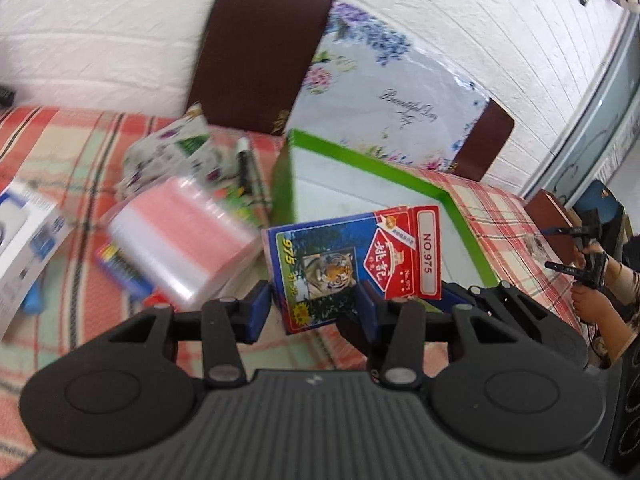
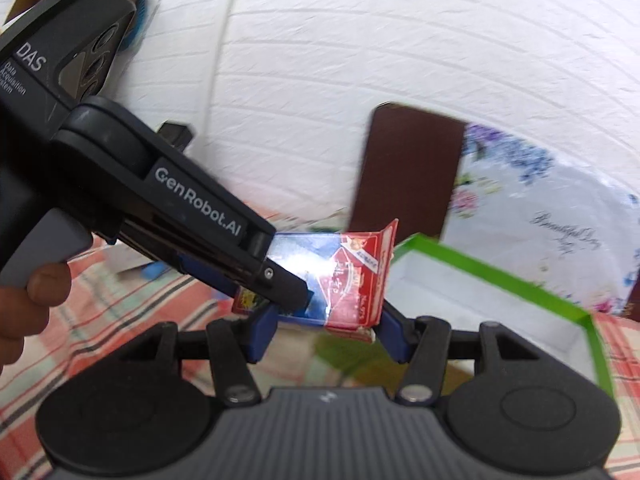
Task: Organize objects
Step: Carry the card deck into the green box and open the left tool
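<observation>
The left wrist view alone shows the clutter at nine o'clock of the card box point(image 1: 352, 264): one pink stack of plastic bags point(image 1: 180, 236), one white carton point(image 1: 24, 248) at the far left edge, one flowered packet point(image 1: 176, 148), one black marker point(image 1: 243, 164), and something blue under the pink stack, too blurred to name. The right wrist view alone shows the left gripper point(image 2: 288, 292) from the side, its dark body entering from ten o'clock with a hand point(image 2: 28, 300) on the trigger. The card box, red and blue with a tiger picture, is held in the air at the near edge of the green-rimmed box point(image 1: 384, 168), whose white inside lies at twelve o'clock of it. The left gripper point(image 1: 312, 304) is clamped on the card box's lower end. The right gripper point(image 2: 324, 332) has its blue pads point(image 2: 262, 332) on either side of the same card box point(image 2: 344, 276), but whether they press it I cannot tell. The table point(image 1: 80, 140) wears a red, green and white checked cloth. Behind stands a flowered panel point(image 1: 380, 92) with dark brown ends, leaning on a white brick-patterned wall point(image 1: 100, 20).
</observation>
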`<state>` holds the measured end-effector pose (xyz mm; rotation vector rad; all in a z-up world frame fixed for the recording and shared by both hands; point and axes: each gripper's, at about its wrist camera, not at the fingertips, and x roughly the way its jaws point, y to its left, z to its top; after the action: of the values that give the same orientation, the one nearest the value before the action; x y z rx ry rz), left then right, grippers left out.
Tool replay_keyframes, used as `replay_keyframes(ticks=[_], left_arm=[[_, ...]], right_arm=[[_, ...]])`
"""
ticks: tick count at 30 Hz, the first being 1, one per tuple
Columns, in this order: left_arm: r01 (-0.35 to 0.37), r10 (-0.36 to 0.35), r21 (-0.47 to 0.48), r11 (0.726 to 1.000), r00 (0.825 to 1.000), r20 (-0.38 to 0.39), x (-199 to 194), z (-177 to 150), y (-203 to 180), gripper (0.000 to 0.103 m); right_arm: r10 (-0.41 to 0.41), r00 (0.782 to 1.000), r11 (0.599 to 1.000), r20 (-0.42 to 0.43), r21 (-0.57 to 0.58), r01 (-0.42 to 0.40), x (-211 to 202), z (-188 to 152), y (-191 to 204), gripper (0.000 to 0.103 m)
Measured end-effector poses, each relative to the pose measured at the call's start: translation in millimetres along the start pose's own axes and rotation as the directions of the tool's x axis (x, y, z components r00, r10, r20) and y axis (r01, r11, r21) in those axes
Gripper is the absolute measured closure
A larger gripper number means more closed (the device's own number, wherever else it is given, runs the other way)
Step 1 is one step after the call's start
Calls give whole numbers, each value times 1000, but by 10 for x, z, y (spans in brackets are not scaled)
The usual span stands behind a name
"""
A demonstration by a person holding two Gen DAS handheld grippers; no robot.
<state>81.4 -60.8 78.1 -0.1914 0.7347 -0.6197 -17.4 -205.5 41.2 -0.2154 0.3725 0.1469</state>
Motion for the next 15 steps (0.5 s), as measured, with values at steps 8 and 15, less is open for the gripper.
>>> replay_keyframes(ticks=[8, 15], left_arm=[[20, -16, 111, 994, 999, -41, 555, 220, -479, 55], [-61, 74, 207, 976, 996, -54, 962, 183, -778, 48]], right_arm=[[-103, 995, 992, -8, 73, 104, 142, -82, -595, 49], [-193, 977, 959, -91, 192, 208, 304, -338, -978, 25]])
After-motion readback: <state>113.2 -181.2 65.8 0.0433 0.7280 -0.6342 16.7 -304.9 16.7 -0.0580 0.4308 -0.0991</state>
